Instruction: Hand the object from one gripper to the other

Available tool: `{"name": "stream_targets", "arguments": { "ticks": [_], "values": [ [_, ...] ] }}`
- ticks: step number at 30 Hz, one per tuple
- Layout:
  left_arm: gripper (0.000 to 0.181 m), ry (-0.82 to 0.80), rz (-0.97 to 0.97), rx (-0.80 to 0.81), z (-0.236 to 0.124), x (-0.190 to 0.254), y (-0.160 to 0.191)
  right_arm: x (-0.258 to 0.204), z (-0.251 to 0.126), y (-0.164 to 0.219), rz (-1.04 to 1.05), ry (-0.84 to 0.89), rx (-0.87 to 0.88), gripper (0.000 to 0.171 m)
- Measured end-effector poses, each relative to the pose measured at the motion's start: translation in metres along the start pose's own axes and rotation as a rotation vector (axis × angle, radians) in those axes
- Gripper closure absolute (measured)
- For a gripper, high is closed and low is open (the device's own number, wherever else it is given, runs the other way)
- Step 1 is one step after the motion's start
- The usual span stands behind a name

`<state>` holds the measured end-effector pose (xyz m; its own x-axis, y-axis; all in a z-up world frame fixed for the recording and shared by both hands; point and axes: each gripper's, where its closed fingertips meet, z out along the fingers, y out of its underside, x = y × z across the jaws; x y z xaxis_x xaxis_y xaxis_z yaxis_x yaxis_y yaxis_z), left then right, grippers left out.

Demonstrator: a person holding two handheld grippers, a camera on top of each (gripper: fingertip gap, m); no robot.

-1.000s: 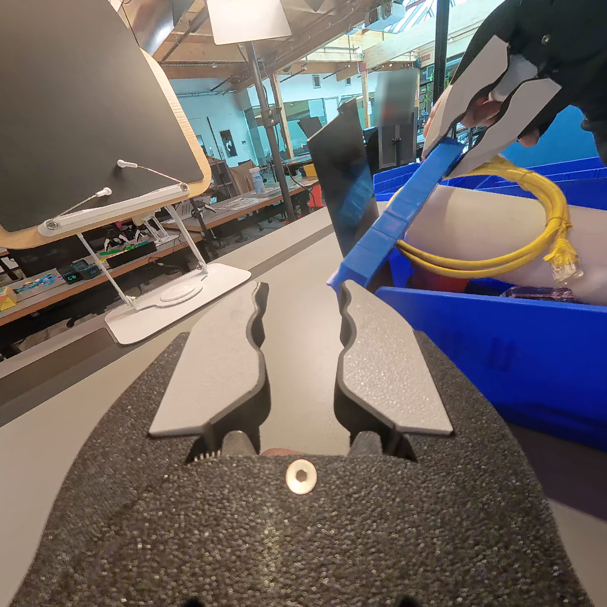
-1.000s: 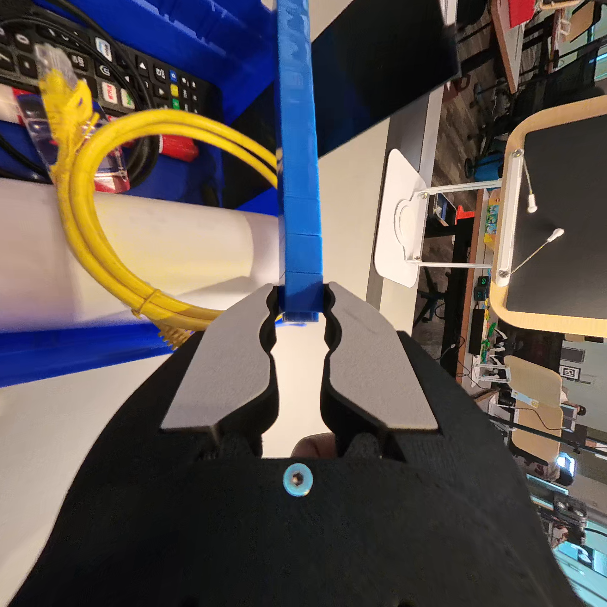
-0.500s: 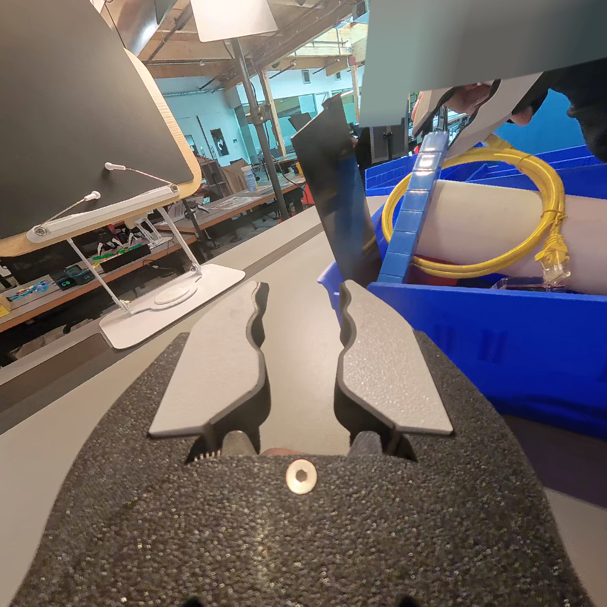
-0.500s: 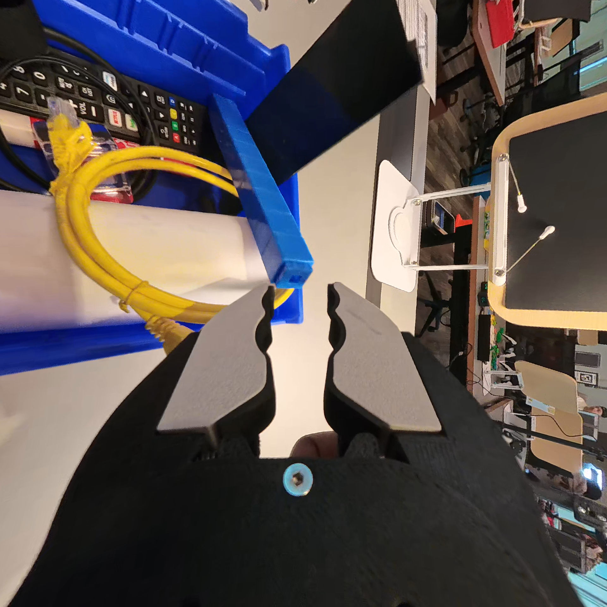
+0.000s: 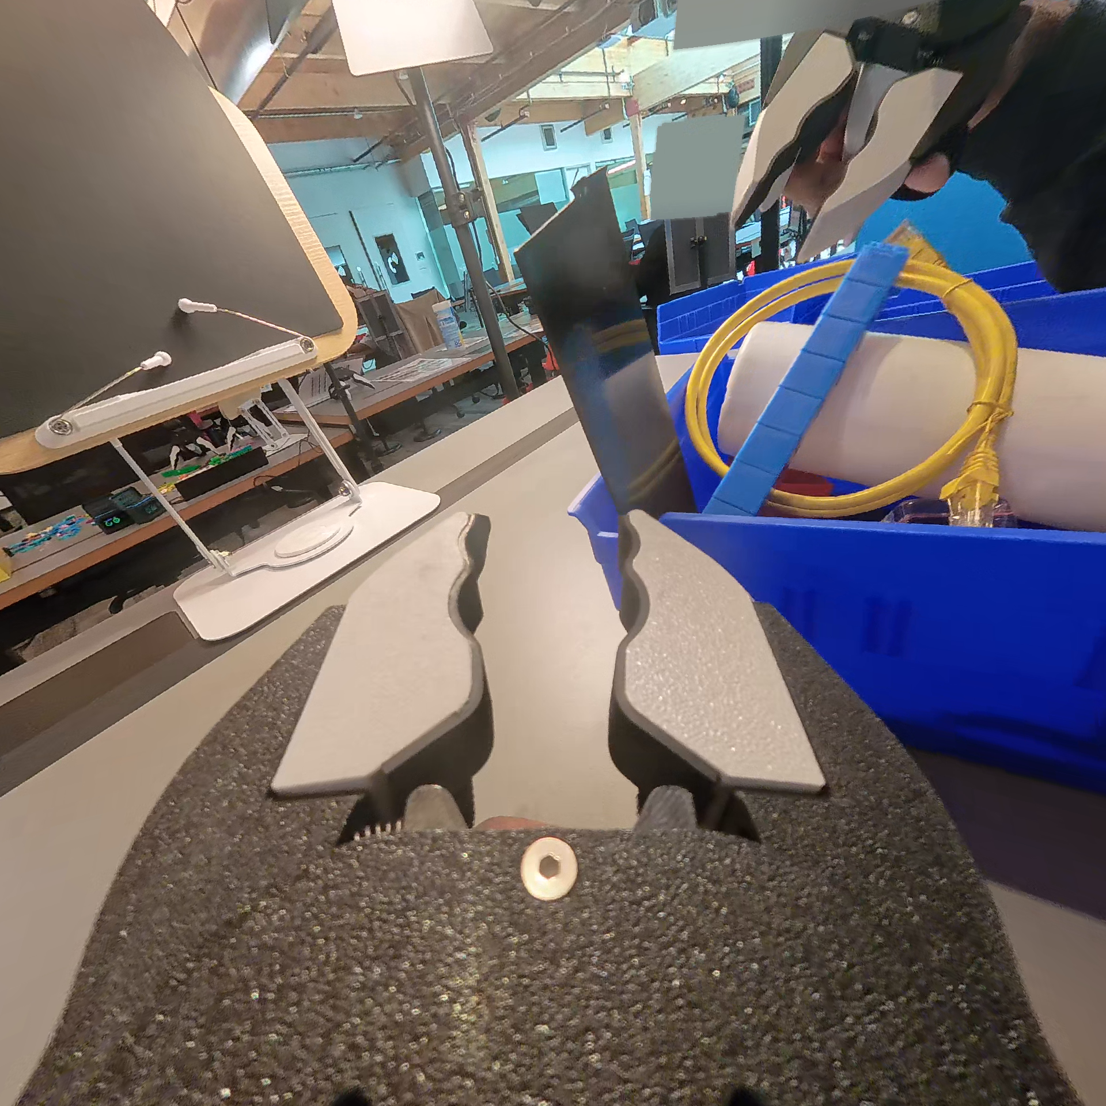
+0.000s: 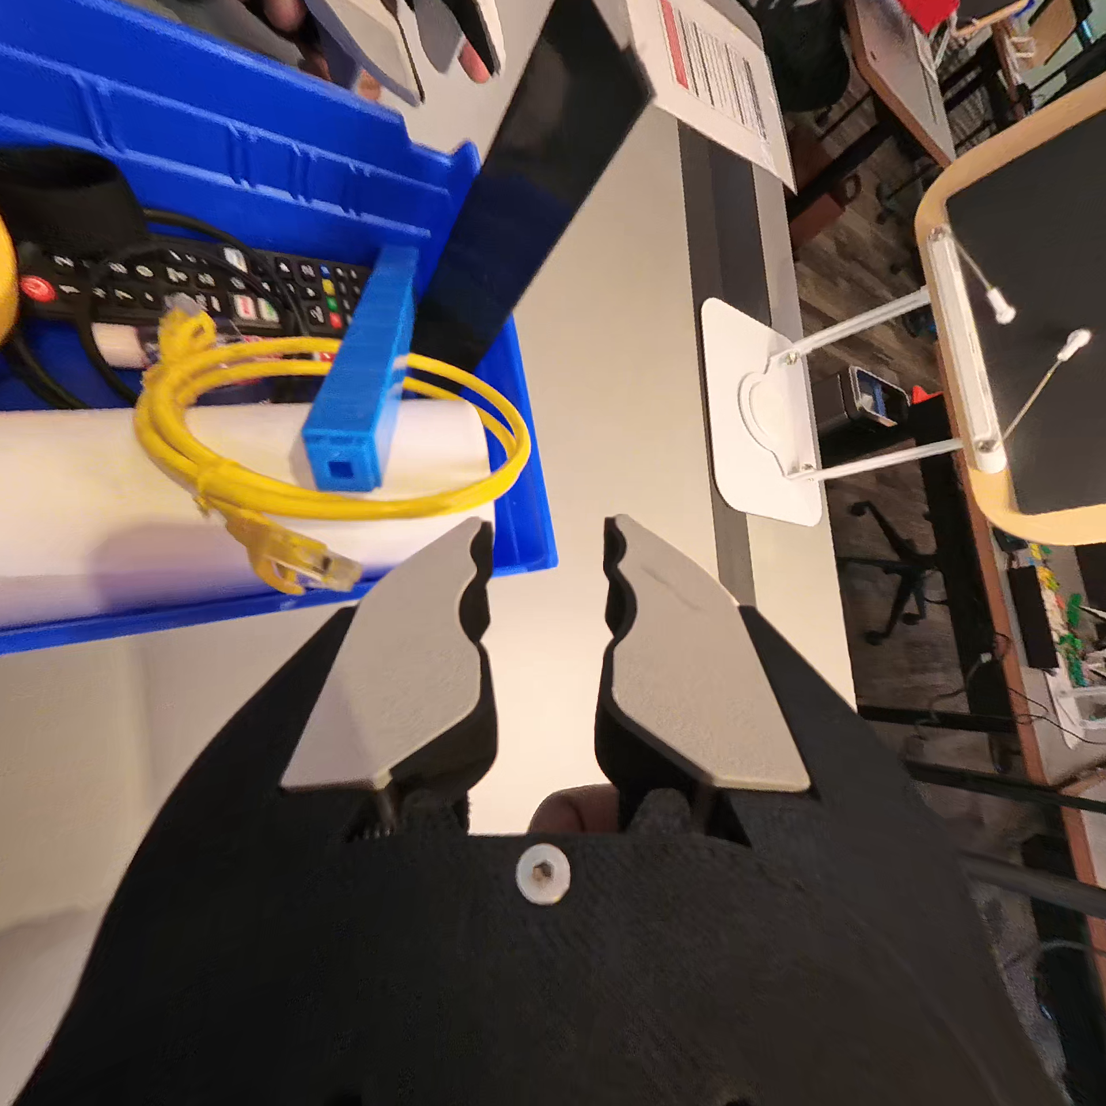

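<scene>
A long blue segmented bar (image 5: 802,383) leans in the blue bin (image 5: 898,610), its upper end resting across a white roll (image 5: 927,413). No gripper holds it. My left gripper (image 5: 550,526) is open and empty, low over the table just left of the bin's corner. My right gripper (image 5: 772,236) is open and empty above the bar's top end. In the right wrist view, the right gripper (image 6: 547,526) is open above the bin's edge, with the bar (image 6: 359,371) ahead to the left. The left gripper (image 6: 455,84) shows at the top.
The bin (image 6: 239,137) also holds a coiled yellow network cable (image 6: 359,503), the white roll (image 6: 90,479), a black remote control (image 6: 179,287) and a tilted black panel (image 6: 538,209). A white stand (image 5: 299,550) carrying a black board stands on the table to the left. The tips of one gripper are about 20 cm away from the tips of the other.
My right gripper opened and let go of the blue bar, then drew back upward. The bar dropped into the bin and now leans on the white roll. My left gripper stayed open.
</scene>
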<state>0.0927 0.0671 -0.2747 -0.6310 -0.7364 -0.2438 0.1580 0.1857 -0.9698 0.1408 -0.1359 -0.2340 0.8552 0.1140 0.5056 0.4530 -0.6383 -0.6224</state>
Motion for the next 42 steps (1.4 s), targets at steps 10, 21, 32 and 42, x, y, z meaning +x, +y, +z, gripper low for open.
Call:
{"name": "stream_targets", "arguments": {
  "ticks": [10, 21, 32, 42],
  "values": [
    [0.137, 0.016, -0.013, 0.004, 0.001, 0.003, -0.001, -0.06, 0.012, -0.071, -0.278, -0.09, 0.013, 0.135],
    [0.137, 0.017, 0.024, -0.017, 0.001, 0.007, 0.002, -0.138, 0.067, -0.107, -0.659, -0.371, -0.052, 0.137],
    [0.137, 0.017, 0.04, -0.025, 0.0, 0.01, 0.002, -0.135, 0.133, -0.056, -0.788, -0.508, -0.443, 0.122],
    [0.137, 0.029, 0.035, -0.017, 0.0, 0.014, -0.002, -0.144, 0.137, -0.038, -0.792, -0.586, -0.544, 0.154]
  ]
}}
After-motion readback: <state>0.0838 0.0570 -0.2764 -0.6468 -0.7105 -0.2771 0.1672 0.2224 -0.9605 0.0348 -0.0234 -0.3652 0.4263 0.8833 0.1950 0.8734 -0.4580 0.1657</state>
